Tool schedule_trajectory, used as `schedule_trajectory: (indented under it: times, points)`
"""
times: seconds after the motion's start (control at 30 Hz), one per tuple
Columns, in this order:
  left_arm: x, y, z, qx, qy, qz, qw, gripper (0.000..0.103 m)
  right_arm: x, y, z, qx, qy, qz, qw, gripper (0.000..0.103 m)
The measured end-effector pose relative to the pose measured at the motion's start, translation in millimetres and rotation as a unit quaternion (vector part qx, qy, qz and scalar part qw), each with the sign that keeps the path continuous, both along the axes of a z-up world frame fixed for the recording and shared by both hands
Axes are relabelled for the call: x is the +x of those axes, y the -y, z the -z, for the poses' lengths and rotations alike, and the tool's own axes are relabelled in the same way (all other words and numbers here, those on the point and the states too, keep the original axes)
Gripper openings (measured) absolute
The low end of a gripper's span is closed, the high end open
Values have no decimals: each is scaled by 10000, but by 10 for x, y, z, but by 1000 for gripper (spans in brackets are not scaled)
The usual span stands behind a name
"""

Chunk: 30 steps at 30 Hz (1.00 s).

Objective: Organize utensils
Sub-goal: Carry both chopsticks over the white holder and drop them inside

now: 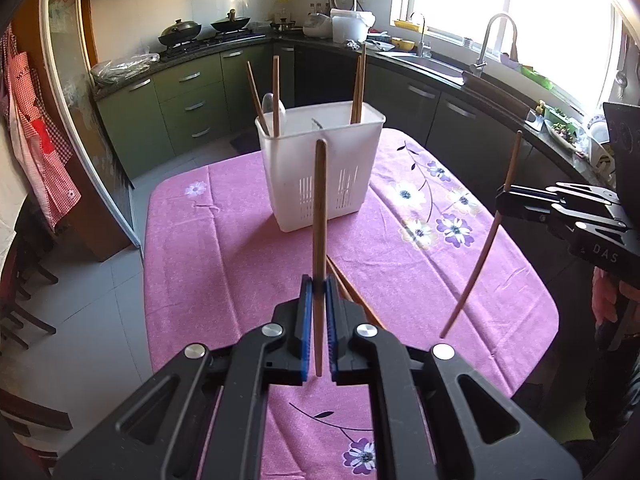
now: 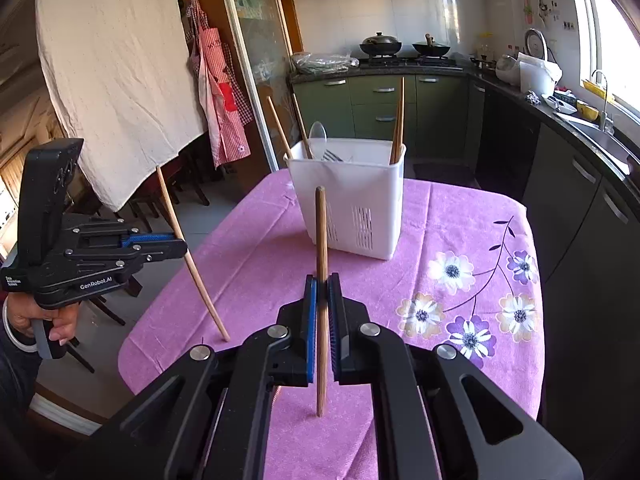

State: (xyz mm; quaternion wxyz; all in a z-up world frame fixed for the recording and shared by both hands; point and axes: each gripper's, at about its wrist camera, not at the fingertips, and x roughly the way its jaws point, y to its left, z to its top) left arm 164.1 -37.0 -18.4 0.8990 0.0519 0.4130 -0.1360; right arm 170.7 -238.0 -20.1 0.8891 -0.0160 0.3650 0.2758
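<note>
A white utensil holder point(image 1: 320, 168) stands on the pink flowered tablecloth point(image 1: 224, 248), also in the right wrist view point(image 2: 352, 204). It holds several wooden chopsticks point(image 1: 358, 84), a spoon point(image 2: 319, 132) and a fork point(image 2: 330, 156). My left gripper point(image 1: 319, 284) is shut on an upright wooden chopstick point(image 1: 319, 216) above the table, short of the holder. My right gripper point(image 2: 322, 280) is shut on another upright chopstick point(image 2: 321, 232). Each gripper shows in the other view: the right point(image 1: 506, 200) with its chopstick point(image 1: 486, 248), the left point(image 2: 182, 246) with its chopstick point(image 2: 196, 276).
More chopsticks point(image 1: 348, 288) lie on the cloth just behind my left gripper's fingers. Green kitchen cabinets and a counter with sink point(image 1: 432, 60) run behind and to the right of the table. Chairs point(image 2: 100, 308) stand at the table's left.
</note>
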Motion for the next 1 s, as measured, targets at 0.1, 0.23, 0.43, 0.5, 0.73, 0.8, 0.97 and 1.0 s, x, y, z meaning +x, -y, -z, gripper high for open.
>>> schedule_trajectory:
  times: [0.1,0.23,0.43,0.5,0.73,0.8,0.97,1.0]
  points:
    - [29,46,-193,-2,179,61,9998,6,31,8,-128,86,123,-33,9999,6]
    - [137,132,-535,-124,380,197,9990,6,80,12,-357,190,263,-80,9994,6]
    - [364,288,-1092,-203,996,247,9945,6,175,34,-715,235,514,-44,9984,6]
    - [473,317,-1259,-249,1217,179,9921,6,186,39,-798,224,586,-41,9980,6]
    - [974,366,-1519,-243,1731,-203,9844,6,230,80,-1002,218,724,-4,9971,6]
    - [1153,372,-1447,-224,1634,-318,9858,6,247,86,-1083,252,785,7,9966,6]
    - [1482,343,-1155,-164,1246,-500,9908,6,386,100,-1370,392,949,30,9947,6]
    - [1525,333,-1087,-146,1160,-526,9918,6,413,98,-1418,410,981,48,9943,6]
